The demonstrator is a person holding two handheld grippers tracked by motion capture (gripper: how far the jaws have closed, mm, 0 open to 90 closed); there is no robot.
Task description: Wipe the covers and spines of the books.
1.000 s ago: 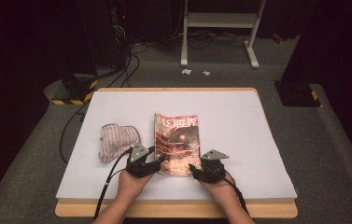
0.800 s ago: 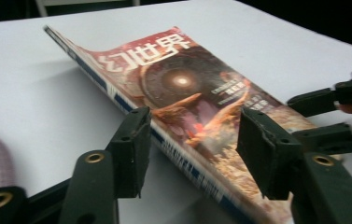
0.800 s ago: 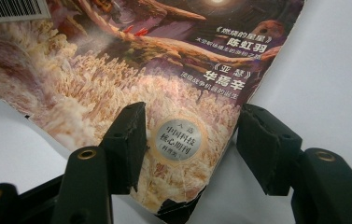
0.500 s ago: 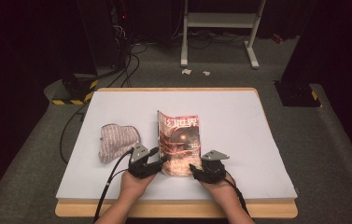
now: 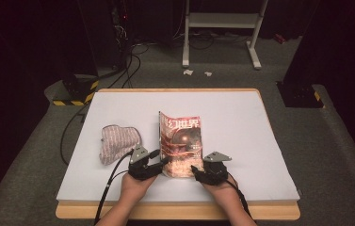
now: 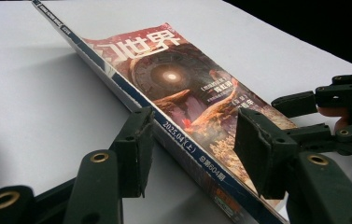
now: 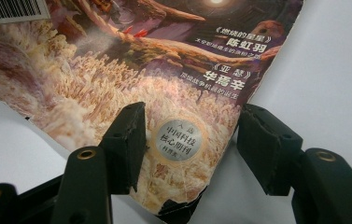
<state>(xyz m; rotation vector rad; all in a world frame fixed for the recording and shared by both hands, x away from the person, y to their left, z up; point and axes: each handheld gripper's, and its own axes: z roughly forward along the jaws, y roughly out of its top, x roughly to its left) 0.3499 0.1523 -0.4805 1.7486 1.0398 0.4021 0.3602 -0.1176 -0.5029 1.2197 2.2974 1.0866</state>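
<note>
A magazine [image 5: 181,143] with a reddish cover lies mid-table, its spine side on the left tipped up off the white surface. My left gripper [image 5: 158,162] is at its near left corner. In the left gripper view the spine [image 6: 117,88] runs slantwise between the jaws, which have just been closing. One finger [image 6: 134,151] touches the spine and the other finger [image 6: 257,149] stands over the cover. My right gripper [image 5: 196,170] is open around the near right corner [image 7: 178,186], with gaps on both sides.
A striped fabric pouch [image 5: 117,142] lies left of the magazine, close to the left gripper's cable [image 5: 114,176]. The white table top [image 5: 241,117] ends at a wooden front edge [image 5: 175,212]. A metal stand [image 5: 222,21] and cables are on the floor beyond.
The magazine's spine edge has tipped up and shifted slightly right. The left gripper's jaws have narrowed a little. Both hands stay where they were.
</note>
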